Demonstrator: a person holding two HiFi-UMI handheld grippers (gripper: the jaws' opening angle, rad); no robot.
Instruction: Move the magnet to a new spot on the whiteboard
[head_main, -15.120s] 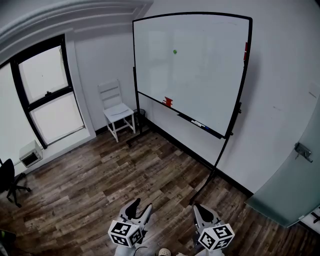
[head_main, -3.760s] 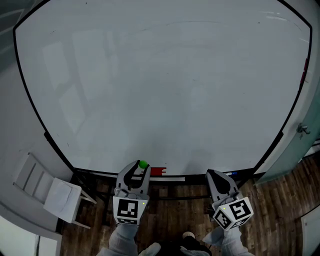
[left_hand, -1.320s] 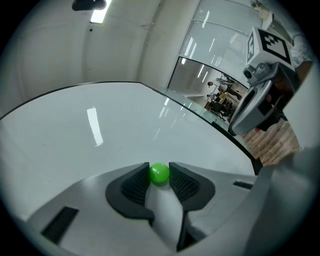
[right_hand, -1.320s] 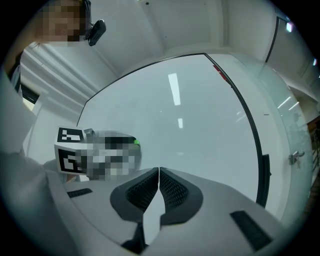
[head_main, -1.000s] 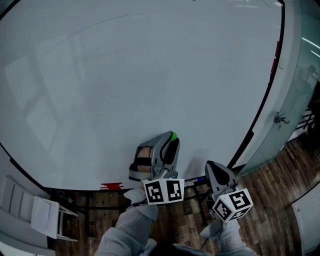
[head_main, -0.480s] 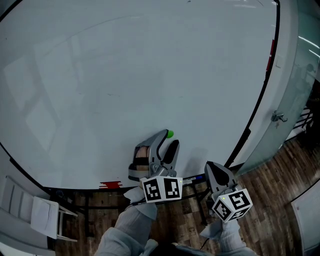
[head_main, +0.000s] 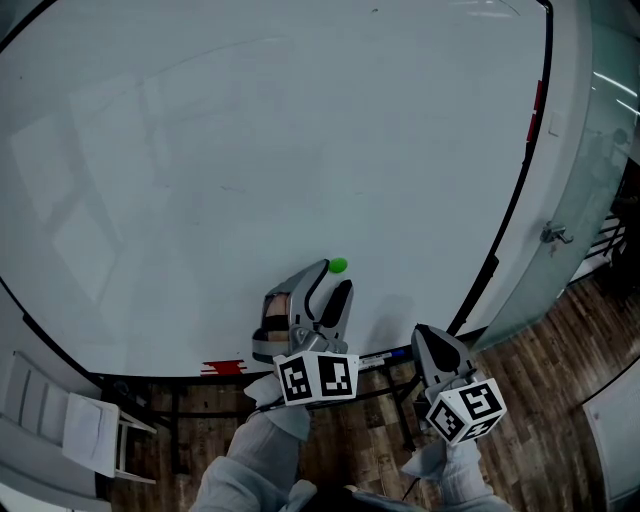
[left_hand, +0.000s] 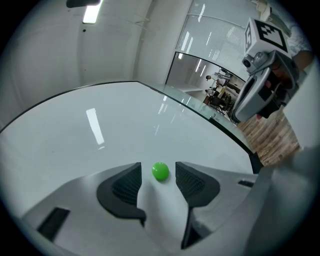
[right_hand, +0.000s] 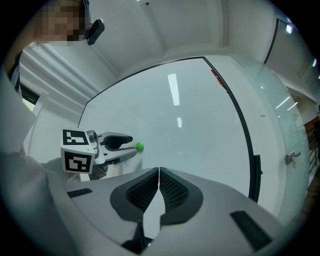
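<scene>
A small green magnet (head_main: 338, 265) sticks to the whiteboard (head_main: 250, 150), low and right of centre. My left gripper (head_main: 333, 277) points at the board, and its jaws have just been opening. In the left gripper view the magnet (left_hand: 160, 171) sits between the two spread pads (left_hand: 127, 184), with a gap on each side. My right gripper (head_main: 425, 336) hangs lower right, off the board, its jaws pressed together on nothing (right_hand: 159, 173). The right gripper view also shows the left gripper (right_hand: 123, 145) with the magnet (right_hand: 139, 147) at its tips.
A red eraser (head_main: 225, 369) and markers (head_main: 385, 357) lie on the board's tray. The board's black frame (head_main: 510, 210) runs down the right, with a glass door (head_main: 600, 180) beyond it. A white chair (head_main: 90, 430) stands at lower left on the wooden floor (head_main: 560, 400).
The left gripper's jaws have spread and let go of the green magnet, which stays on the board. The gripper has drawn back slightly. The right gripper has not moved.
</scene>
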